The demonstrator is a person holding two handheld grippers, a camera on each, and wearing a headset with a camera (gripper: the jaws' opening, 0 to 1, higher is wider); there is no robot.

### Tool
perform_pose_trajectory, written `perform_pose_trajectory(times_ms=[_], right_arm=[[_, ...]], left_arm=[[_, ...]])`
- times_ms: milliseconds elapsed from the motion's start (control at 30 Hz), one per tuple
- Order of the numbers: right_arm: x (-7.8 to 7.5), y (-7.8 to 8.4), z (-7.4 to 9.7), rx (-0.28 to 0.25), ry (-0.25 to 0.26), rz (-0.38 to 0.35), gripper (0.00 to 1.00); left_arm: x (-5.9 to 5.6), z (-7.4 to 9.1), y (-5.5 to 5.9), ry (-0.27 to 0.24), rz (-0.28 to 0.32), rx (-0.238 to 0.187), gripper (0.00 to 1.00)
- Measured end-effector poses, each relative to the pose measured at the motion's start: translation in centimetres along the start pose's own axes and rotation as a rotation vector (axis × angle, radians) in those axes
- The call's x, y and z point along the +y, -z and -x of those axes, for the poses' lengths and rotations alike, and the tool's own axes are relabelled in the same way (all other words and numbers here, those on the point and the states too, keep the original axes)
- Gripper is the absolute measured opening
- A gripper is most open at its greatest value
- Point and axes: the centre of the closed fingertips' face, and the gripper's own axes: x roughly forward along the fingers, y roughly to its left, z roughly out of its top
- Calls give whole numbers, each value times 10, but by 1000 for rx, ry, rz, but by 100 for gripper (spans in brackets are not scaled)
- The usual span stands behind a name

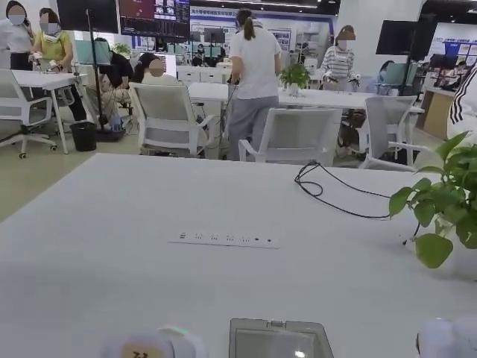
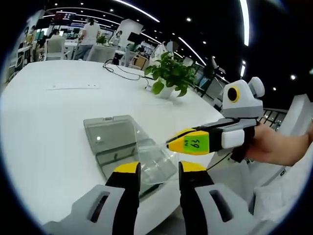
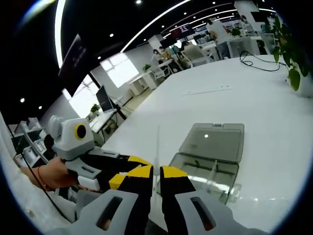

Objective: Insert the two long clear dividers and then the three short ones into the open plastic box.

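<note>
The clear plastic box lies open at the table's near edge, with its lid (image 2: 108,133) (image 3: 213,141) (image 1: 277,341) flat and its base (image 2: 149,169) (image 3: 203,175) nearer me. A thin clear piece (image 3: 213,172) stands inside the base. My right gripper (image 3: 156,172) is shut on a long clear divider (image 3: 157,144), held upright beside the base. Seen from the left gripper view, the right gripper (image 2: 172,143) reaches in over the base. My left gripper (image 2: 159,171) (image 3: 128,171) hovers open just above the base's near end, nothing between its jaws.
A potted plant (image 1: 443,205) (image 2: 168,73) stands at the table's right side, with a black cable (image 1: 335,195) beside it. A flush power strip (image 1: 223,239) sits mid-table. Chairs (image 1: 294,136), desks and people fill the room beyond the far edge.
</note>
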Motion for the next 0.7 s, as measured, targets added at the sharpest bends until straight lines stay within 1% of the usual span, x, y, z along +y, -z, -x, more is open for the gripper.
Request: perform_pose_trajectory(times_ms=[100, 167, 233, 400, 533, 633, 700], right_arm=[[-1, 0, -1, 2, 6, -3, 7], [0, 1, -1, 6, 4, -6, 7], [0, 0, -1, 7, 3, -9, 7], [-1, 1, -2, 14, 0, -12, 7], [1, 0, -3, 20, -2, -16, 7], [0, -2, -2, 25, 8, -18, 7], [-1, -5, -2, 24, 11, -26, 7]], left_arm=[[-2, 0, 0, 11, 7, -3, 33], [-2, 0, 1, 13, -5, 3, 33], [-4, -1, 2, 18, -4, 3, 34], [-7, -1, 5, 37, -20, 15, 38], [-6, 1, 8, 44, -29, 21, 37], [-4, 4, 11, 45, -68, 26, 41], [-2, 7, 12, 51, -75, 30, 43]])
